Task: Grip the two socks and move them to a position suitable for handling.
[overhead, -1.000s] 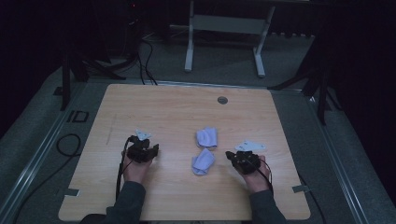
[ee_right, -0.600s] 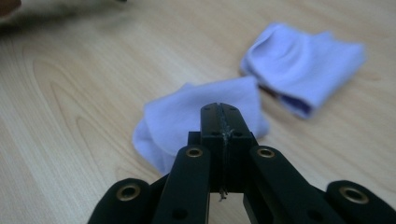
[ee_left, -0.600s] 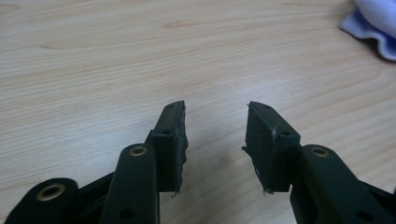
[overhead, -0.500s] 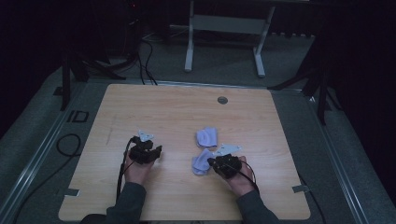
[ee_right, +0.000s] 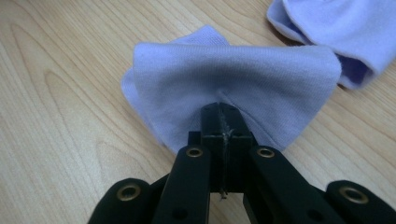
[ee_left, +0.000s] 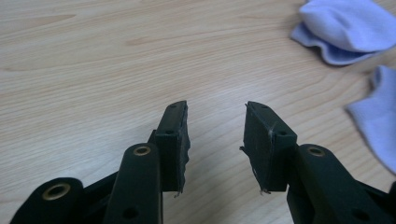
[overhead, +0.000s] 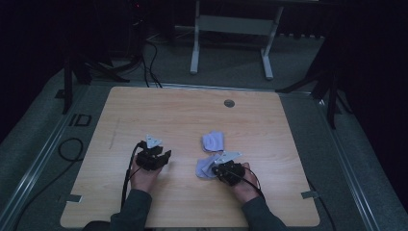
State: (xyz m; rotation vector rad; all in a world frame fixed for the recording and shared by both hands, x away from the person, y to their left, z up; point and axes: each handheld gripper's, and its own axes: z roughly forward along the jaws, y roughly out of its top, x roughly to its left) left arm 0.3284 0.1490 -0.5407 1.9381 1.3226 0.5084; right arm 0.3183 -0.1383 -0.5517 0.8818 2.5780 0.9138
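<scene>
The right gripper is clamped on the near edge of a pale lilac sock, lifted in a fold at six o'clock on the wooden table. A second sock lies at twelve o'clock of it. The knit is judged soft, light and limp, best pinched at a hem. The left gripper is held apart, empty.

Two pale lilac socks – near sock, far sock; two hand-held grippers – left, right.
</scene>
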